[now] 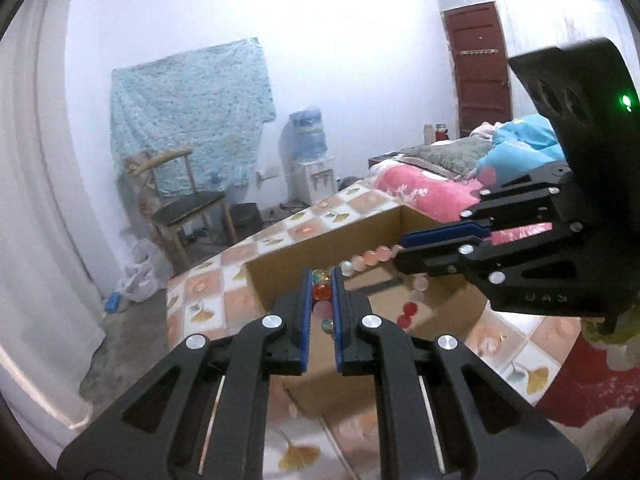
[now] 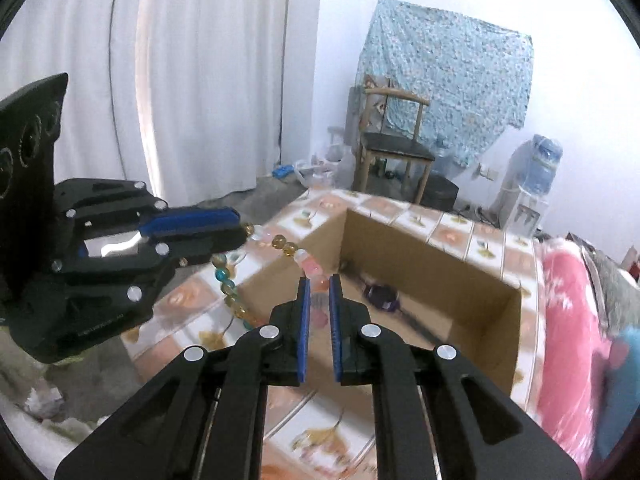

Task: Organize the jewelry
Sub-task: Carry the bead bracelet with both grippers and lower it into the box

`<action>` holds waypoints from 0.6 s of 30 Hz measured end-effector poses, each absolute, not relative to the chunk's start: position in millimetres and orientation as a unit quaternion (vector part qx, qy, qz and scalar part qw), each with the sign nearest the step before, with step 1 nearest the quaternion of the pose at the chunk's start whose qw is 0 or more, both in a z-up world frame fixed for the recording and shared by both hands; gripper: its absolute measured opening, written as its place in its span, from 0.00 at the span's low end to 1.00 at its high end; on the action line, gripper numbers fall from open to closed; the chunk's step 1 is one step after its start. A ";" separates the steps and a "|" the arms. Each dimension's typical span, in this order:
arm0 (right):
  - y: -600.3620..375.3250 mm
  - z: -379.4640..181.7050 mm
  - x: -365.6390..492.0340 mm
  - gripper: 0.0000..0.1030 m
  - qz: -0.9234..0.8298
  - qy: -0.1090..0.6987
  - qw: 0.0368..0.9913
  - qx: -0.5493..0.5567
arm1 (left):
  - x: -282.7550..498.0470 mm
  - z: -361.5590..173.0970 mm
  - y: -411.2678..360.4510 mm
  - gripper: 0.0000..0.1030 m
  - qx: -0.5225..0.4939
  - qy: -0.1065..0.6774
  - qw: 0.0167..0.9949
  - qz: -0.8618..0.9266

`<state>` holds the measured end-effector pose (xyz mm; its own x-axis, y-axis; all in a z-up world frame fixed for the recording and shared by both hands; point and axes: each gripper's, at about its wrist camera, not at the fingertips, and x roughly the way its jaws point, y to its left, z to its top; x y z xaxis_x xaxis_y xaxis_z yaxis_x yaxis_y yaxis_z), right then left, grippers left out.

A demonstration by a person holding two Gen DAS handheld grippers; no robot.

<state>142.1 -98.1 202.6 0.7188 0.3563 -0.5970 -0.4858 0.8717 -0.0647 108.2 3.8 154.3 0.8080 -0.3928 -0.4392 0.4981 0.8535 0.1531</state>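
A bead necklace (image 1: 366, 261) of pink, white, red and amber glass beads hangs stretched between my two grippers above an open cardboard box (image 1: 288, 256). My left gripper (image 1: 322, 280) is shut on one end, with an orange bead between the blue pads. My right gripper (image 1: 400, 246) comes in from the right and is shut on the other end. In the right wrist view my right gripper (image 2: 319, 284) pinches pink beads, the necklace (image 2: 286, 246) runs left to my left gripper (image 2: 242, 228), and a loop of amber and teal beads hangs down. A dark purple item (image 2: 381, 295) lies in the box (image 2: 424, 256).
The box sits on a table with a tiled ginkgo-leaf cloth (image 1: 200, 280). A bed with pink and blue blankets (image 1: 432, 188) is to the right. A wooden chair (image 1: 188, 204), a water dispenser (image 1: 312, 160) and white curtains (image 2: 180, 80) stand beyond.
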 end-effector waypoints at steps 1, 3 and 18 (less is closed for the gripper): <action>-99.4 202.3 154.6 0.09 0.229 0.304 0.918 -0.112 | 122.7 153.9 0.8 0.08 0.134 0.211 0.937 -0.244; -102.5 196.2 189.7 0.09 0.230 0.334 0.907 -0.114 | 148.1 148.3 -5.7 0.08 0.142 0.235 0.929 -0.248; -92.2 65.0 312.1 0.09 0.254 0.601 0.753 -0.085 | 257.6 48.9 -29.0 0.08 0.215 0.439 0.842 -0.231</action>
<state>312.1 -92.2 65.0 0.1491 0.2809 -0.9481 -0.4857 0.8560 0.1772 257.6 -29.0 48.9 0.5087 -0.1999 -0.8374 0.5768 0.8013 0.1591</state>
